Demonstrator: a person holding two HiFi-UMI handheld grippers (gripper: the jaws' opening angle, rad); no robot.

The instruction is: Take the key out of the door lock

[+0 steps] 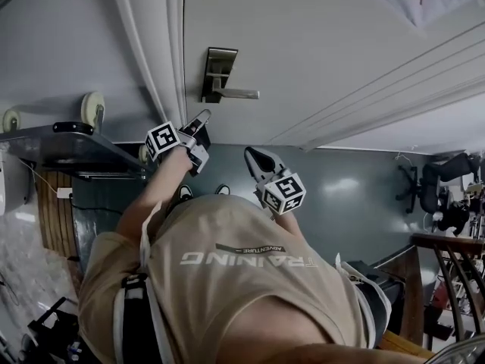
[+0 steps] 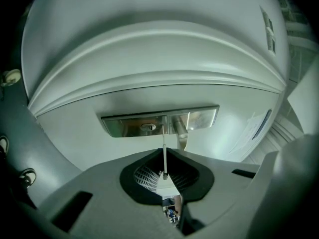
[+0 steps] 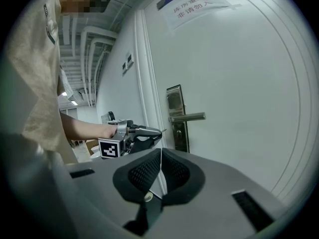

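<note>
Left gripper view: key gripped edge-on in the left claw, pointing at the lock plate.

The left claw [image 2: 164, 175] is clenched on the key [image 2: 163, 151], which shows as a thin sliver. Its long axis runs straight from the claw toward the lock plate [image 2: 124, 126] on the door [image 1: 318, 51]. The key's tip ends just beside the keyhole [image 2: 147, 127], a little toward the lever handle [image 2: 182, 133]. In the right gripper view the tip stands short of the plate, so the key appears to be clear of the lock. The right claw [image 3: 160, 171] is clenched on nothing and hangs farther from the plate than the left. Any further withdrawal would run along the key's axis, directly away from the plate.
</note>
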